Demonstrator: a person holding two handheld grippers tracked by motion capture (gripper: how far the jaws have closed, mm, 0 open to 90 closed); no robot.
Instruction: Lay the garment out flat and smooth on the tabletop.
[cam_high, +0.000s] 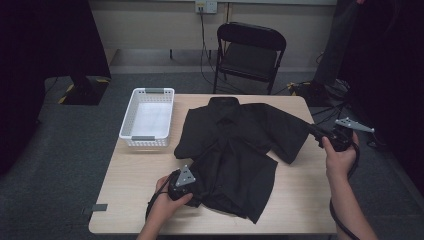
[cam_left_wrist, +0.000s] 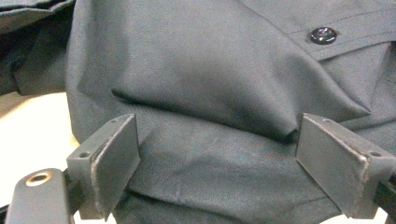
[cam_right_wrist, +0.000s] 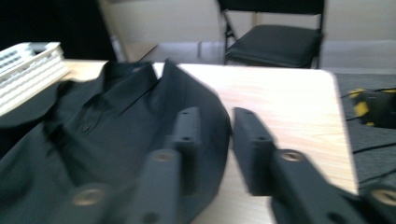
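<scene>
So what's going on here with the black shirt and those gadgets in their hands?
A person is working a black shirt spread on a table with tongs in each hand. The left tongs are open around the shirt's lower edge. The right tongs are at a sleeve, nearly closed; their grip is unclear. A white basket sits alongside.

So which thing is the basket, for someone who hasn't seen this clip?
Start at the wooden table, with the black shirt spread across its middle. The basket sits at the table's far left corner, just left of the shirt's sleeve. It is white, rectangular, slatted plastic, the one pale thing beside the dark cloth.
</scene>
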